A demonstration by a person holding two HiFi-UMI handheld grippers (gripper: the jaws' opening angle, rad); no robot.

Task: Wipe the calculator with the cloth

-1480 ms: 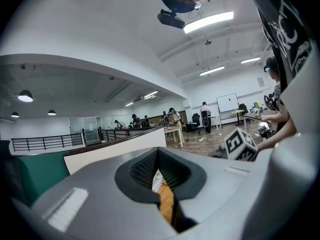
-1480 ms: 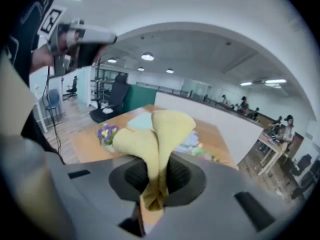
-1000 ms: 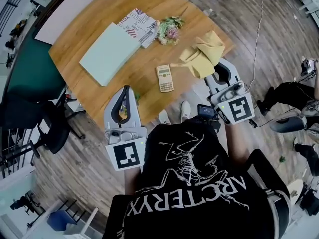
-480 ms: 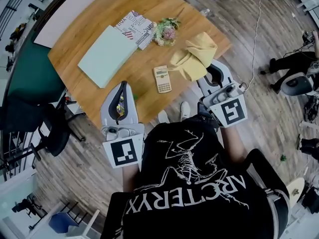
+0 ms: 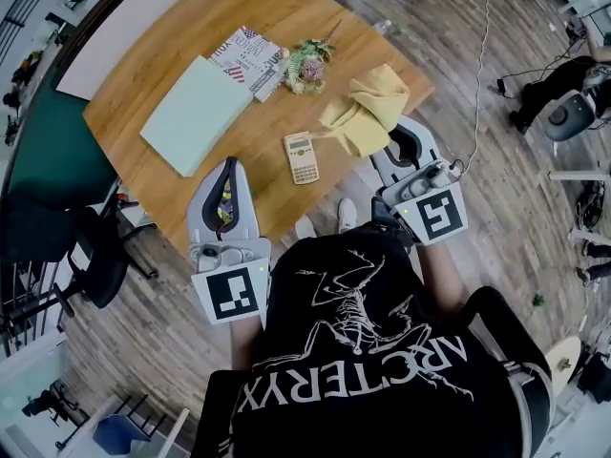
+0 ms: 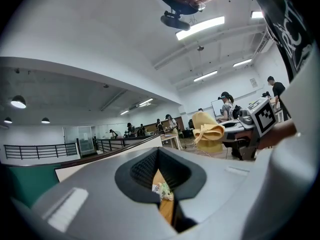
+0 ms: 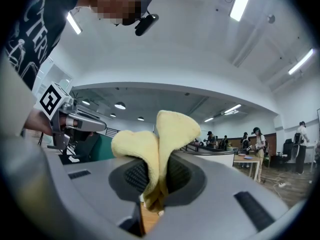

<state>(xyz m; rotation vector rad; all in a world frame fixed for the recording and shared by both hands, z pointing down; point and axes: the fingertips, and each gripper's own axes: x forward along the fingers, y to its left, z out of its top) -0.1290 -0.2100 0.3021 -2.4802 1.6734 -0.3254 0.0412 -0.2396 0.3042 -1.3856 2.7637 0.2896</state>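
This is a large open-plan lab or shared workroom. A high white ceiling carries long strip lights [image 6: 200,28], with round lamps [image 6: 18,102] under a lower section. A railing [image 6: 35,150] and glass partitions [image 6: 82,136] line the far side. Several people [image 7: 257,139] stand or sit at other tables [image 7: 247,160] across the hall. Below, a wooden tabletop [image 5: 286,27] stands on a wood-plank floor [image 5: 458,84], where a loose cable [image 5: 474,65] trails and a black office chair [image 5: 91,256] waits.
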